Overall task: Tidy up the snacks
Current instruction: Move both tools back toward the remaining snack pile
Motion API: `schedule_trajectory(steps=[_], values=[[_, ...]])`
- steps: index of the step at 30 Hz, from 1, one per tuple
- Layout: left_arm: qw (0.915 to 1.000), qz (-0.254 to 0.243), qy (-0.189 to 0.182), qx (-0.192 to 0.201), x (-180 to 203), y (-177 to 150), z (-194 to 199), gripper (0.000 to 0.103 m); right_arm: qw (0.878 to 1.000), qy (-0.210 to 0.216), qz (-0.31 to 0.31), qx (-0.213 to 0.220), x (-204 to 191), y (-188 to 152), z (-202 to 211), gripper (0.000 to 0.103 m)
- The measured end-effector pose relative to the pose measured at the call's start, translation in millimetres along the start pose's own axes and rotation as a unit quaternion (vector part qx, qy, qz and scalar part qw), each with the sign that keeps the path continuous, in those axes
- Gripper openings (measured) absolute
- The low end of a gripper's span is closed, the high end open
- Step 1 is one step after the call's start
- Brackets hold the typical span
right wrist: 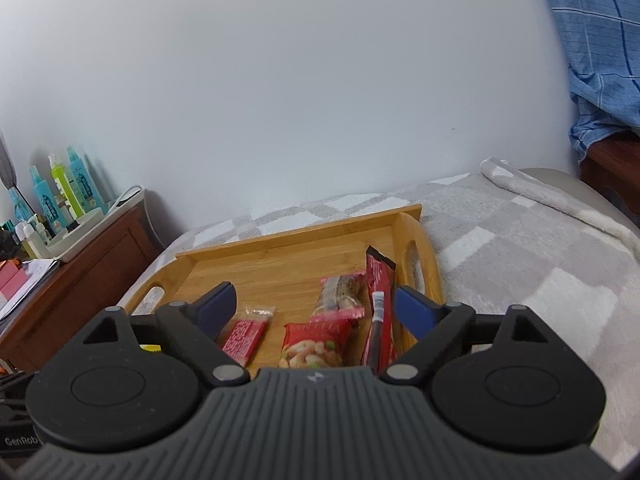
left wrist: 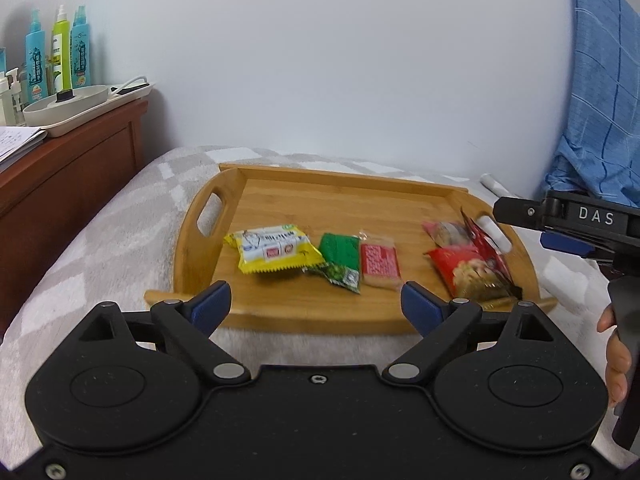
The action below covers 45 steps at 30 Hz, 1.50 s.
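1. The tray (left wrist: pixel 276 200) lies on the blanket (left wrist: pixel 100 240).
2. Snack packets (left wrist: pixel 340 258) lie in a row inside it (left to right).
3. The cabinet (left wrist: pixel 68 184) stands left of it.

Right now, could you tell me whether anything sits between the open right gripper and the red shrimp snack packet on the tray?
Nothing visible does: the right gripper hangs open above the red shrimp snack packet, with only bare tray around it.

You have a bed under a grey-and-white checked blanket (left wrist: pixel 100 240). A bamboo tray (left wrist: pixel 304 312) lies flat on it. The white roll (left wrist: pixel 494 184) beyond the tray is possibly folded blanket.
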<state>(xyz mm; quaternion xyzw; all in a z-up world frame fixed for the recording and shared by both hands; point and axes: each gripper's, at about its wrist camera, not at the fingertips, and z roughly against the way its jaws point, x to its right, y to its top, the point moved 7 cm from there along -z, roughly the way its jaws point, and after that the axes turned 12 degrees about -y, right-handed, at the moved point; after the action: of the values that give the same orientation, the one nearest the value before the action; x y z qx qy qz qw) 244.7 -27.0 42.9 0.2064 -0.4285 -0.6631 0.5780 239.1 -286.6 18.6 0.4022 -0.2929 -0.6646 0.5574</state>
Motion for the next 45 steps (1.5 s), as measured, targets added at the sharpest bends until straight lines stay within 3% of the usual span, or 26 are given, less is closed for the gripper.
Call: schedule_trajectory(steps=[20, 31, 37, 42, 45], values=[[0.9995, -0.013, -0.003, -0.027, 8, -62, 42, 0.092, 0.998, -0.024, 0.052, 0.017, 1, -52, 68, 0.103], [0.9987, -0.025, -0.020, -0.040, 19, -91, 58, 0.090, 0.998, -0.044, 0.044, -0.016, 11, -85, 84, 0.103], [0.9973, -0.052, -0.033, -0.040, 32, -97, 64, 0.081, 0.996, -0.056, 0.068, -0.032, 7, -102, 88, 0.103], [0.9962, -0.062, -0.032, -0.052, 35, -100, 58, 0.055, 0.995, -0.057, 0.078, -0.034, 4, -105, 88, 0.103], [0.9956, -0.065, -0.033, -0.060, 35, -101, 53, 0.050, 0.995, -0.054, 0.078, -0.038, 3, -106, 86, 0.103]])
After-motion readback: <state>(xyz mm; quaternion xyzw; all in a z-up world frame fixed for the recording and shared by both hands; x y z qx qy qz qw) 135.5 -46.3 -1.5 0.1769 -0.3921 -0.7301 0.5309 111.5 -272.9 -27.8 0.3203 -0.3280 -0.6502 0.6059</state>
